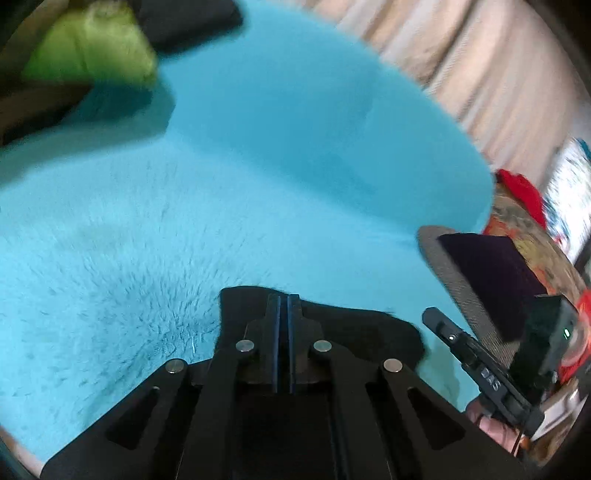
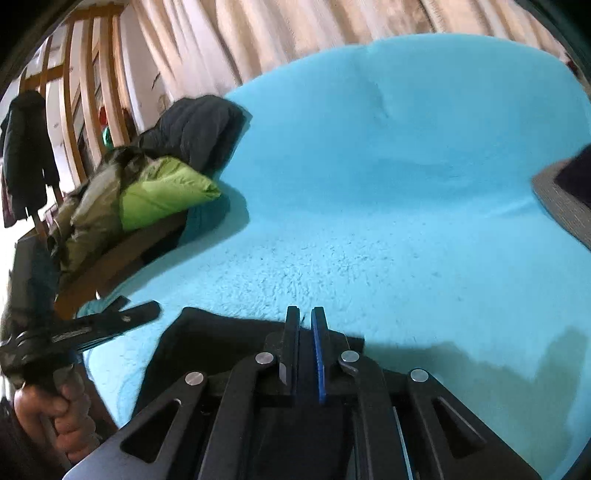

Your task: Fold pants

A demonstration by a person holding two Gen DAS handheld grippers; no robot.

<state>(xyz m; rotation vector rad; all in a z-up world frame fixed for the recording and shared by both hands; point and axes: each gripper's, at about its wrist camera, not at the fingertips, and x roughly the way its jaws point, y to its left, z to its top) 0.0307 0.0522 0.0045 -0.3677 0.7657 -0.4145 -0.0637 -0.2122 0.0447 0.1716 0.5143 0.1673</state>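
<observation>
The black pants (image 1: 354,325) lie bunched under my left gripper (image 1: 283,301), which is shut on their edge above the fluffy turquoise blanket (image 1: 258,166). In the right wrist view the pants (image 2: 207,339) hang dark below my right gripper (image 2: 306,314), whose jaws stand nearly together and pinch the cloth. The right gripper also shows at the right edge of the left wrist view (image 1: 480,365). The left gripper shows at the left of the right wrist view (image 2: 99,325), held by a hand (image 2: 55,417). Most of the pants are hidden under the grippers.
A green jacket (image 2: 162,188) and dark clothes (image 2: 199,129) are piled at the blanket's (image 2: 406,184) left edge on a wooden frame (image 2: 110,258). A grey and dark folded item (image 1: 480,273) lies at the right. Beige curtains (image 2: 295,33) hang behind.
</observation>
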